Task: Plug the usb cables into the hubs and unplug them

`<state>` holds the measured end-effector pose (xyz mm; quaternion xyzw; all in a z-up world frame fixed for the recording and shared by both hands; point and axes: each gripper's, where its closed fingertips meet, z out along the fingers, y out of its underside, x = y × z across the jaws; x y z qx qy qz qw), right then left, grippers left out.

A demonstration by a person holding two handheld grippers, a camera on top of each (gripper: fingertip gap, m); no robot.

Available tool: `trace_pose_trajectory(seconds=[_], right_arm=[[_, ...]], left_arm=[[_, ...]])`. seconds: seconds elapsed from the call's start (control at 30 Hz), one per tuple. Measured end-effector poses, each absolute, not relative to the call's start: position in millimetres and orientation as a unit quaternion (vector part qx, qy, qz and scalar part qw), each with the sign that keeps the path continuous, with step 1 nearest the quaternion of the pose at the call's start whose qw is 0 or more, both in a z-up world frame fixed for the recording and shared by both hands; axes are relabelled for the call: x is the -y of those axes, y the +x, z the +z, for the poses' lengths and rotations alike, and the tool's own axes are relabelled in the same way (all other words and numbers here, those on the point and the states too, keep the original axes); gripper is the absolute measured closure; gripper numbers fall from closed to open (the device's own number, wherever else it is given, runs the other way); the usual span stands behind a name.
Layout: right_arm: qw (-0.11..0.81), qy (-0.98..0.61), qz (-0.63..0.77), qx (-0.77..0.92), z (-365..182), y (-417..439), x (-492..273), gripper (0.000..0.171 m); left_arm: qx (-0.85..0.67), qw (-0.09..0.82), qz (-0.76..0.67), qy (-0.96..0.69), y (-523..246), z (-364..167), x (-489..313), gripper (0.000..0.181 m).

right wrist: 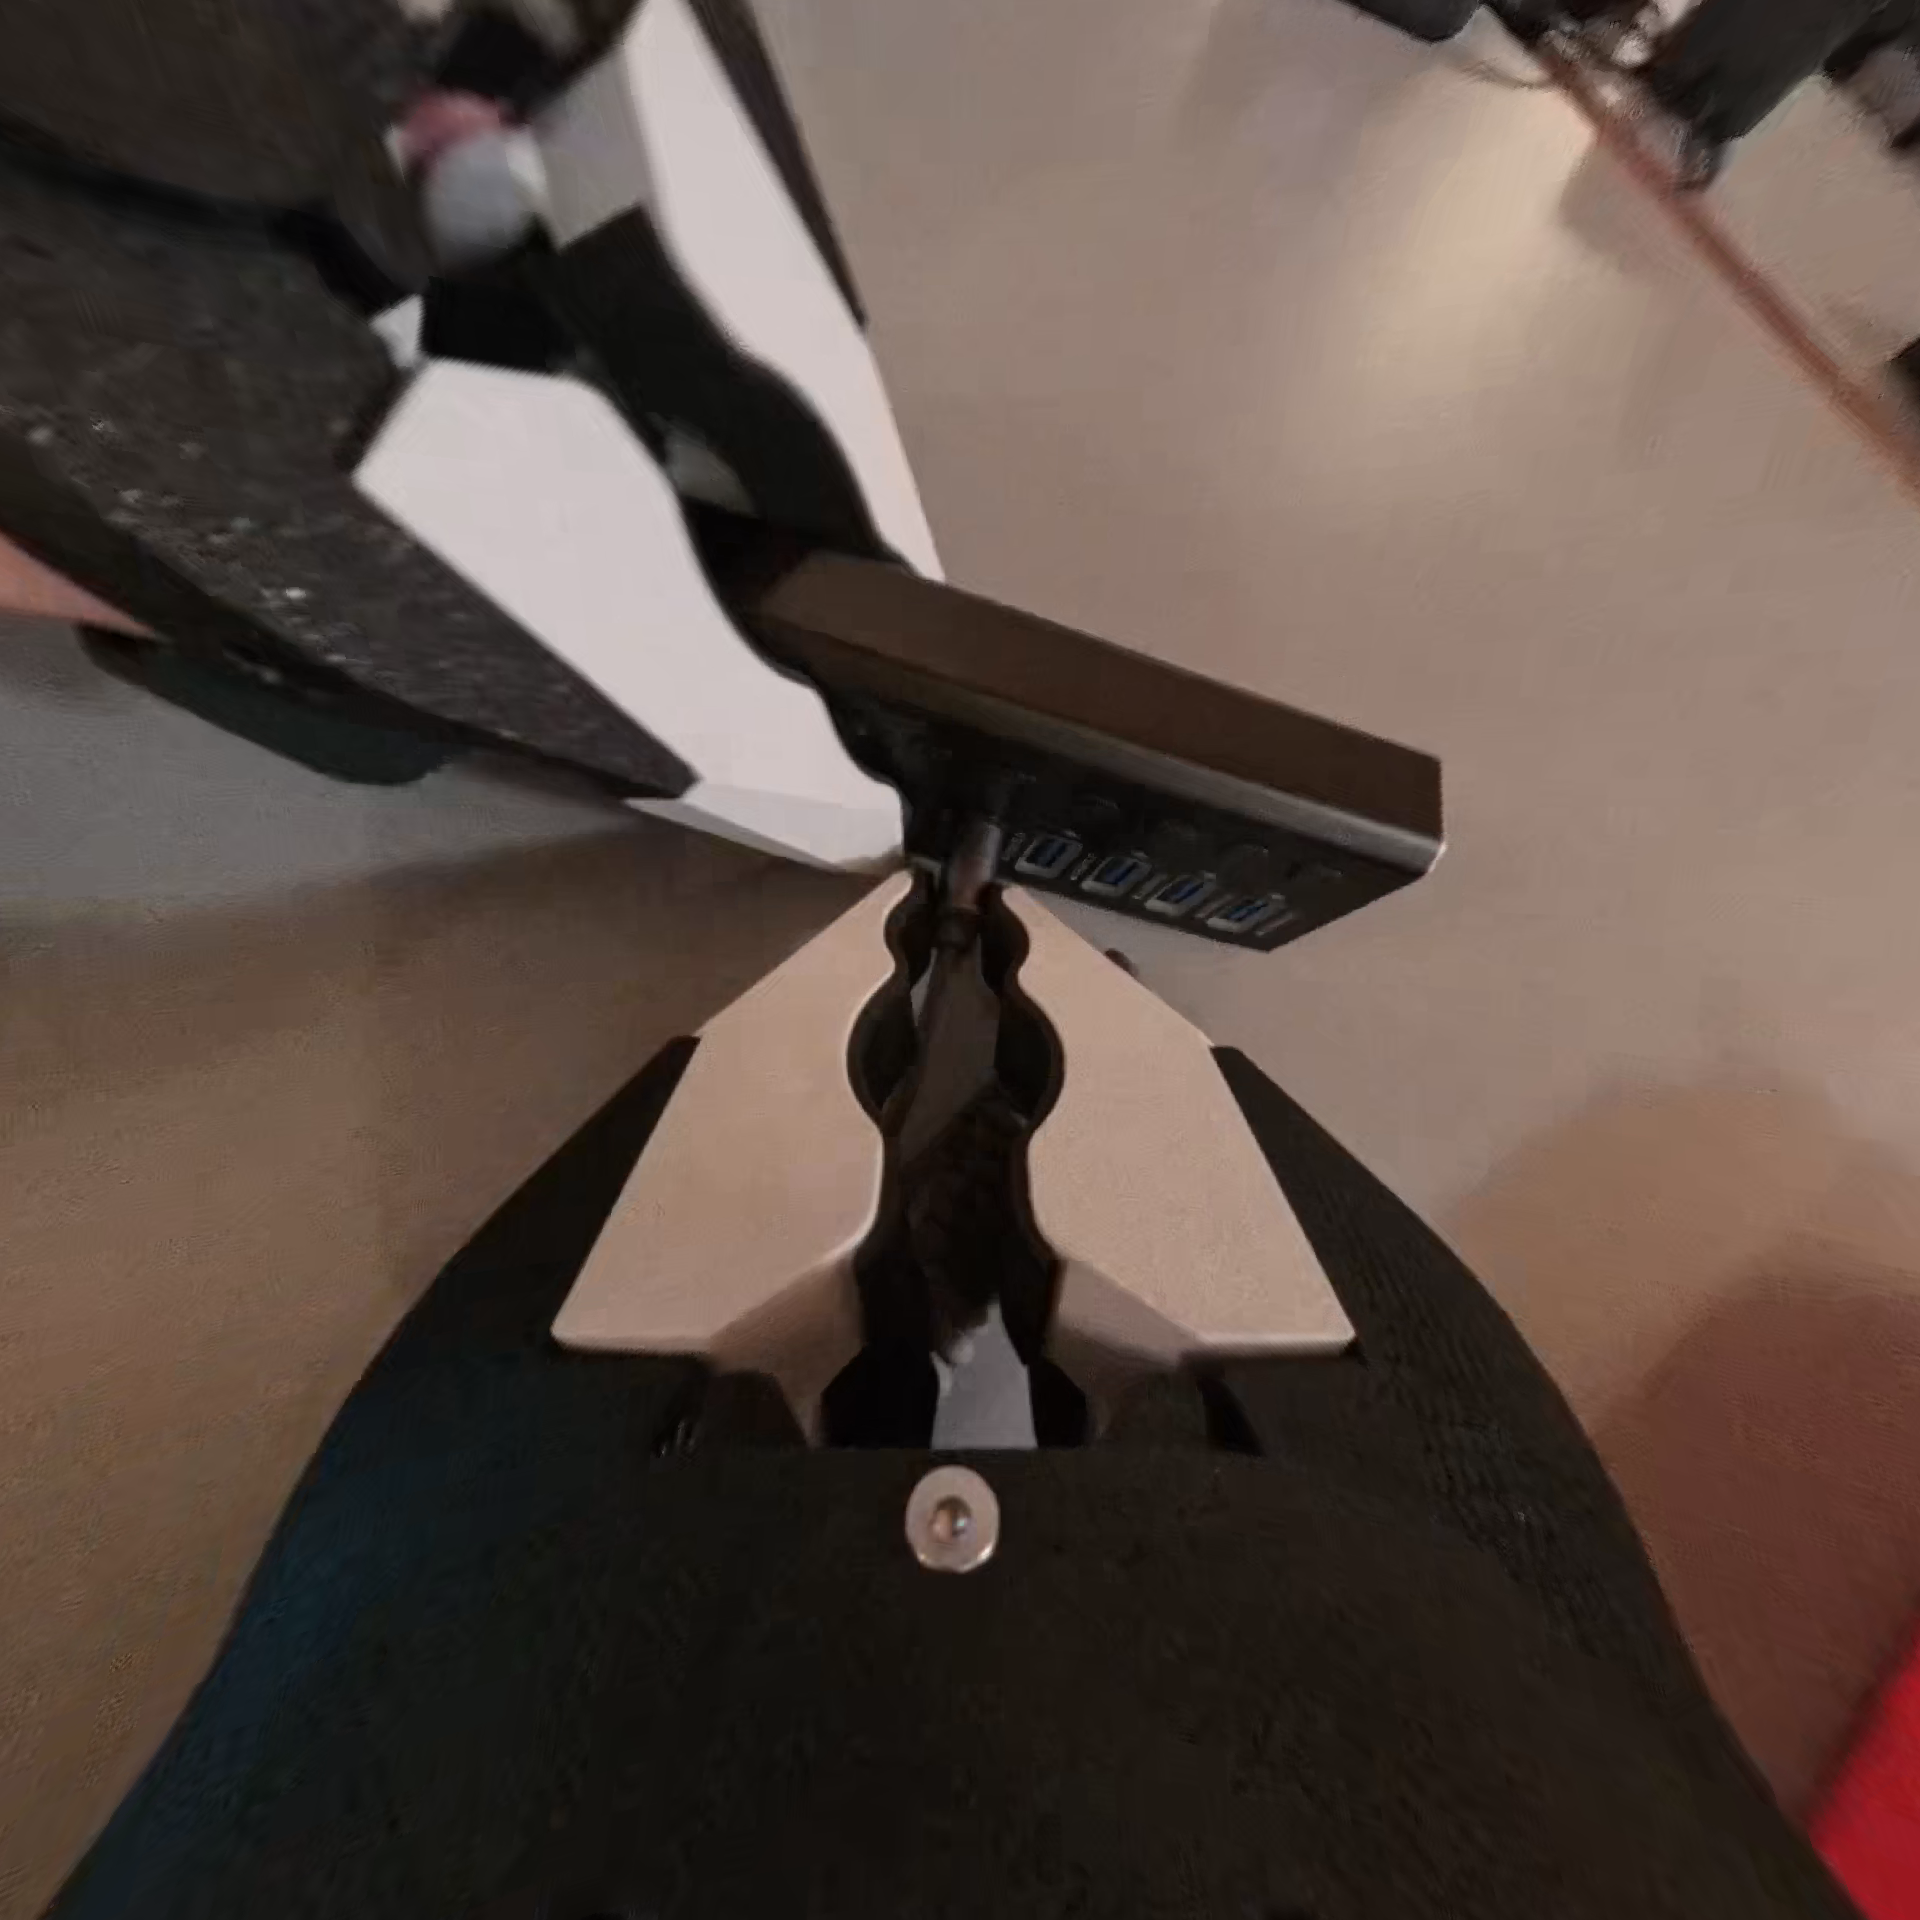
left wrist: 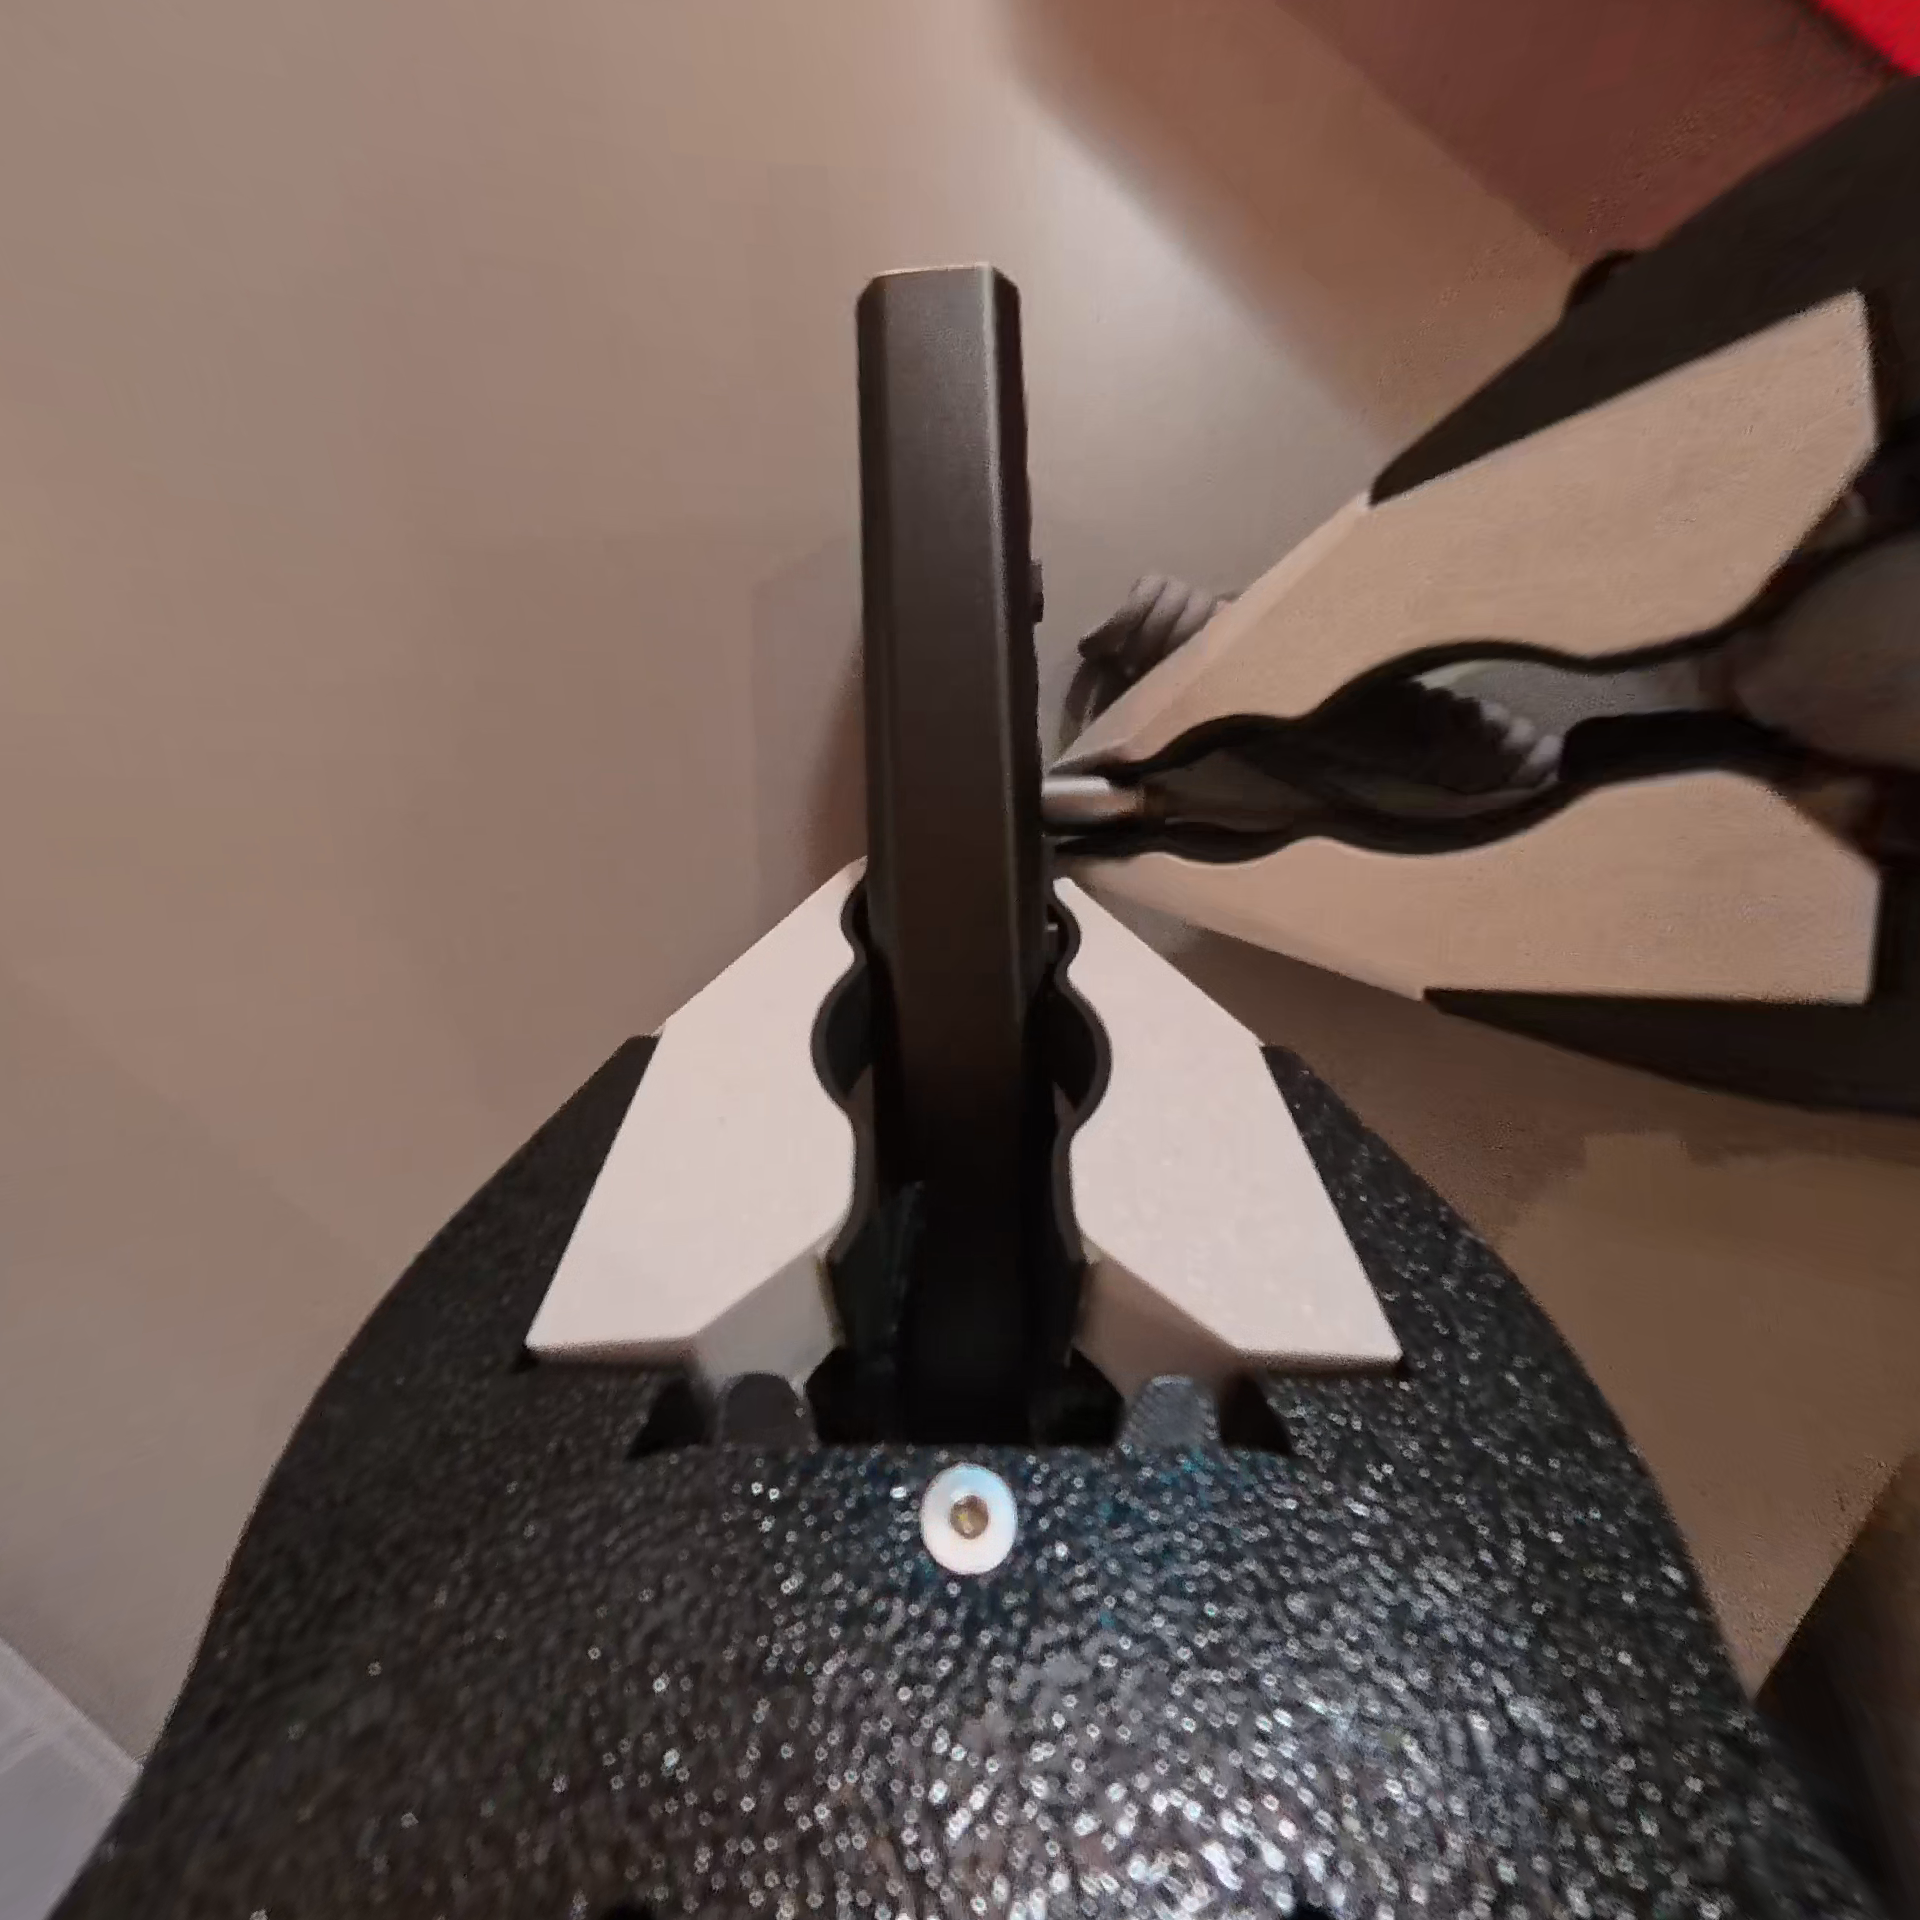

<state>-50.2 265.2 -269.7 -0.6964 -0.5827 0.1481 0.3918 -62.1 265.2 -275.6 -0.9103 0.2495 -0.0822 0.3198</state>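
Note:
My left gripper (left wrist: pixel 956 894) is shut on a dark grey USB hub (left wrist: pixel 935 582) and holds it on edge in the air, pointing away from the camera. In the right wrist view the hub (right wrist: pixel 1143 717) shows a row of blue ports (right wrist: pixel 1153 883) along its side. My right gripper (right wrist: pixel 954 894) is shut on a black USB cable plug (right wrist: pixel 951 997), whose metal tip (right wrist: pixel 977 842) meets the leftmost port. In the left wrist view the right gripper (left wrist: pixel 1081 805) comes in from the right, its silver plug tip (left wrist: pixel 1081 802) touching the hub's side.
A beige surface (left wrist: pixel 416 520) lies below both grippers. A red thing (right wrist: pixel 1870 1766) shows at the lower right corner of the right wrist view. Dark cables and objects (right wrist: pixel 1714 73) lie at the far upper right.

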Motion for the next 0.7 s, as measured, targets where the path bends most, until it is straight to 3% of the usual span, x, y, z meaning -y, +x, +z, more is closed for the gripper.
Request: trace_pose_trajectory(seconds=[0.03, 0.2, 0.4, 0.57, 0.7], right_arm=[[0.399, -0.688, 0.115, 0.595, -270.1, -49.0, -264.7, 0.163], [0.343, -0.702, 0.263, 0.567, -267.2, -46.0, -260.4, 0.163], [0.387, -0.685, 0.067, 0.613, -270.9, -38.3, -259.5, 0.163], [0.328, -0.713, 0.259, 0.563, -270.2, -34.7, -252.3, 0.165], [0.393, -0.690, 0.077, 0.603, -270.5, -31.9, -253.5, 0.166]], left_arm=[[-0.255, 0.320, -0.085, -0.909, -61.8, -275.6, -264.4, 0.155], [-0.238, 0.323, -0.123, -0.908, -57.2, -274.6, -261.9, 0.155], [-0.263, 0.326, -0.095, -0.903, -54.7, -275.4, -261.3, 0.155], [-0.273, 0.329, -0.098, -0.899, -51.3, -275.3, -258.4, 0.155], [-0.268, 0.331, -0.101, -0.899, -51.0, -275.1, -258.9, 0.155]])
